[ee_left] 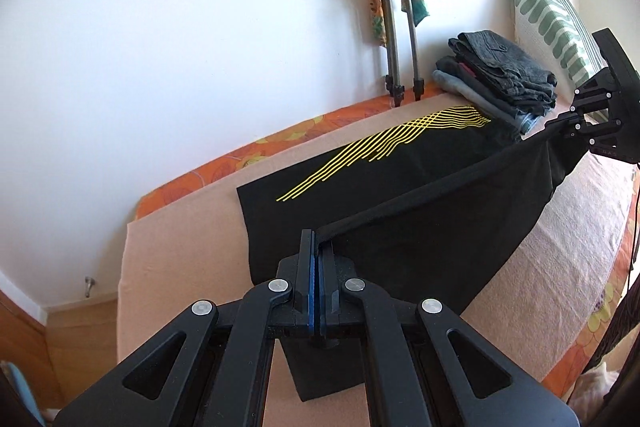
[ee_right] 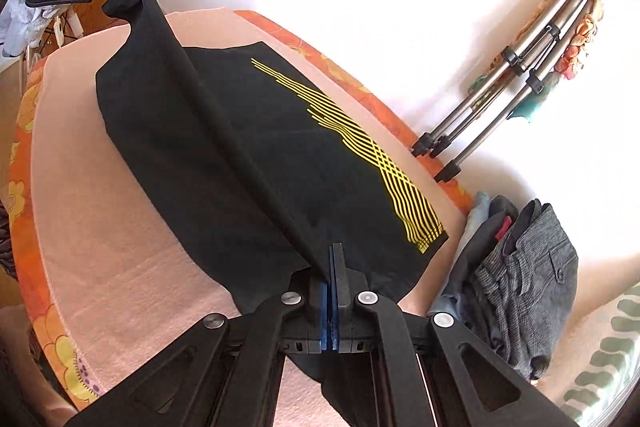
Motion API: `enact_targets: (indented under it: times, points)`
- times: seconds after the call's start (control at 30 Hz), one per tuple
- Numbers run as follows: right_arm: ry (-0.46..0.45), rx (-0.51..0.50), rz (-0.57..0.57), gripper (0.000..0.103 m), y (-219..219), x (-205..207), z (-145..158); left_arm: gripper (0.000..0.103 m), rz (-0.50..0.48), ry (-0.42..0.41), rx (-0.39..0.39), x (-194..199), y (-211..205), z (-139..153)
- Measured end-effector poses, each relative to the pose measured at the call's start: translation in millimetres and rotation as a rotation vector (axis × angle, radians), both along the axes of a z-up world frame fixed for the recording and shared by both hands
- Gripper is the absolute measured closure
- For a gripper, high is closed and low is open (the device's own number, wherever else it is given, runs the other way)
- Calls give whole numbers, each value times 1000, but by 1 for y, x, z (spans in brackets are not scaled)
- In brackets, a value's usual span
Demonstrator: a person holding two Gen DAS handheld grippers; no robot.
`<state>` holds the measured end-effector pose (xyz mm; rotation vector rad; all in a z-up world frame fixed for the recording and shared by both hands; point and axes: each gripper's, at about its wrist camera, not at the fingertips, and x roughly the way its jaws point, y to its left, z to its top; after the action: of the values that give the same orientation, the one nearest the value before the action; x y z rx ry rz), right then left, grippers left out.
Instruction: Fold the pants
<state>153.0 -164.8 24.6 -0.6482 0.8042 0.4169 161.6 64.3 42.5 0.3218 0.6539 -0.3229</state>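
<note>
Both views show a pair of black pants (ee_left: 400,195) spread on a bed (ee_left: 180,243) covered by a pale pink blanket, with one long edge raised off the surface. The left tongs (ee_left: 318,247) are closed on one end of that raised edge; the right tongs (ee_right: 332,267) are closed on the other end. Held between the two, the edge runs as a taut, straight ridge, while the rest of the cloth slopes down to the bed on either side. Pinching both ends at once probably keeps the edge straight, so that the raised half can be carried across and laid squarely over the flat half; this appears to be an early lengthwise fold, not yet laid down.

The pants are matt black and smooth, with few wrinkles. A band of thin yellow lines (ee_right: 360,155) runs diagonally along the flat portion, crossing into a lattice near one end. The flat portion lies toward the wall side of the bed.

A stack of folded garments (ee_left: 500,79) sits near the end of the pants beside a green-striped pillow (ee_left: 556,19). A folded tripod (ee_right: 500,87) leans against the white wall.
</note>
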Motion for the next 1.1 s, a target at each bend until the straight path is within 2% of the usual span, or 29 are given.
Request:
enact_targets:
  times: [0.13,0.3,0.53,0.67,0.73,0.77,0.83,0.87,0.97,1.07,1.1]
  points:
    - [-13,-32,-14,103,3,45,2,103,3,-11,12,41,1,-5]
    - [-11,-86,-20,103,7,107,-11,103,17,-9,25,94,2,-16]
    - [63,-125,1,103,16,187,-51,103,53,61,43,172,7,-47]
    - [116,-97,3,103,18,224,-75,103,69,133,82,207,6,-76]
    - [170,-57,-8,103,15,240,-84,103,84,159,99,218,7,-90]
    - [189,-27,-24,99,11,247,-85,103,87,168,105,223,6,-95]
    - [180,48,-70,66,-5,254,-77,103,92,180,110,227,7,-103]
    - [168,100,-101,63,-17,256,-69,103,90,184,118,229,6,-106]
    - [164,249,-217,62,-64,255,-47,103,84,186,132,231,5,-111]
    - [187,348,-343,62,-109,241,-41,103,85,188,130,230,4,-113]
    - [192,352,-369,61,-119,234,-42,103,82,187,138,229,3,-114]
